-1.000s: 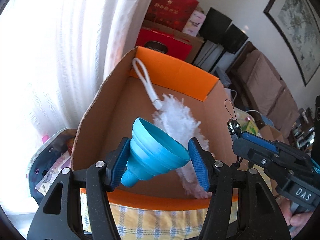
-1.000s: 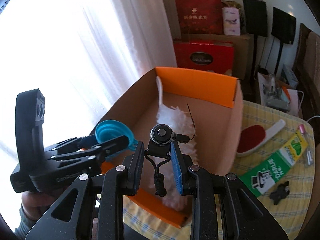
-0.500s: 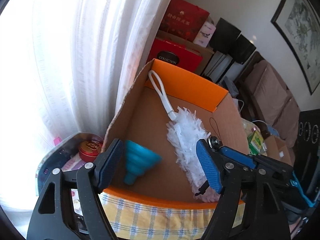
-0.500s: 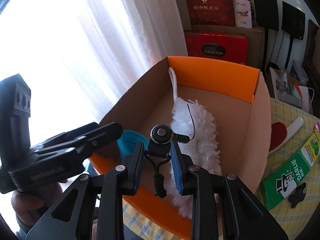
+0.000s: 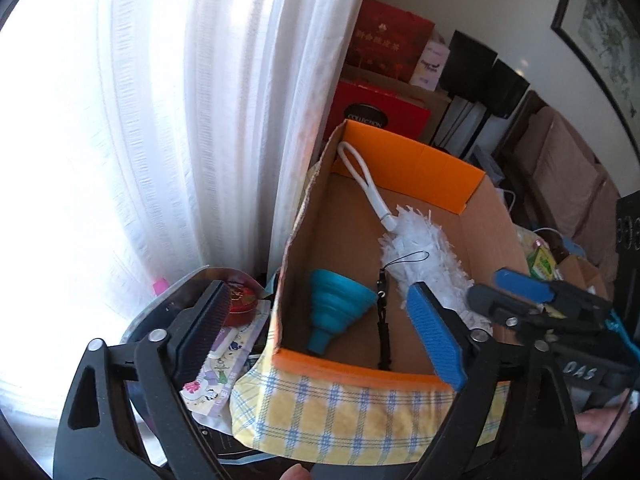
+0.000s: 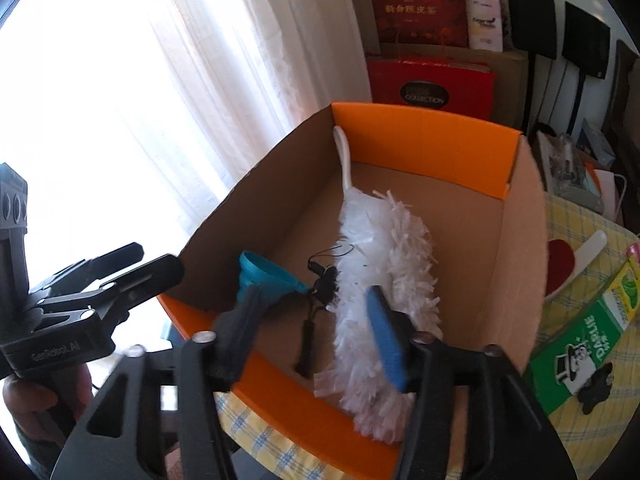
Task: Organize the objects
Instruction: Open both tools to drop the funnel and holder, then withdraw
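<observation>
A cardboard box (image 5: 404, 160) with orange flaps holds a white duster (image 5: 424, 252), a blue collapsible funnel (image 5: 338, 304) and a black lanyard piece (image 5: 383, 320). My left gripper (image 5: 320, 332) hangs over the box's near corner. Its jaws are opening wide, and the funnel lies free on the box floor beyond them. In the right wrist view my right gripper (image 6: 316, 332) is over the near wall, jaws opening. The lanyard piece (image 6: 324, 280) sits loose beside the funnel (image 6: 260, 276) and the duster (image 6: 380, 272), with neither pad touching it. The left gripper (image 6: 132, 268) shows at the left there.
The box stands on a yellow checked cloth (image 5: 340, 420). To its right lie a green toothpaste carton (image 6: 592, 328), a red paddle-shaped thing (image 6: 560, 264) and a small black object (image 6: 596, 388). A red tin (image 5: 240, 304) sits lower left by the white curtain (image 5: 180, 120). Red gift bags (image 6: 428, 84) stand behind.
The left gripper let the funnel go into the box, spread wide and drew back. The right gripper held the black lanyard piece until just now, then spread and released it into the box.
</observation>
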Motion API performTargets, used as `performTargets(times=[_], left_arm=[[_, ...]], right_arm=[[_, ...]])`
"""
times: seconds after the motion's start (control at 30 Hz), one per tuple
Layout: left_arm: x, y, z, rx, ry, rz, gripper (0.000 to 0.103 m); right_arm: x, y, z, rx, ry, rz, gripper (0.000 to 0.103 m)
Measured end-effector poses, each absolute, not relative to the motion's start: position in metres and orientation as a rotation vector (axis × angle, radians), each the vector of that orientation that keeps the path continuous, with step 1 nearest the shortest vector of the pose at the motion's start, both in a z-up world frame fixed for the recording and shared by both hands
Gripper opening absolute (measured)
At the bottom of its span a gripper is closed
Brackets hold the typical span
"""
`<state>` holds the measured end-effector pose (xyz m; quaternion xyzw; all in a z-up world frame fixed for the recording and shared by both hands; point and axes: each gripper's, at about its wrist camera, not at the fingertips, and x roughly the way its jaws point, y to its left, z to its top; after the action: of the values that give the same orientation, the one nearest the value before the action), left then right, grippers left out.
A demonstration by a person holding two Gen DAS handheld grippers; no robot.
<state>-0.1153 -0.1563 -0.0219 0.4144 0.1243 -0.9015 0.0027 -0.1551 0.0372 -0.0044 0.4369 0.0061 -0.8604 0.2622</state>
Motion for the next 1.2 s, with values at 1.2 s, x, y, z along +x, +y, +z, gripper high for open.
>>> performTargets(times=[1.2], left_arm=[[-0.051,-0.070,-0.012,1.317,0.388,-3.098,0.103]], right_arm=[[-0.082,0.200,-0.016,1.236,0.011,-2.585,0.075]])
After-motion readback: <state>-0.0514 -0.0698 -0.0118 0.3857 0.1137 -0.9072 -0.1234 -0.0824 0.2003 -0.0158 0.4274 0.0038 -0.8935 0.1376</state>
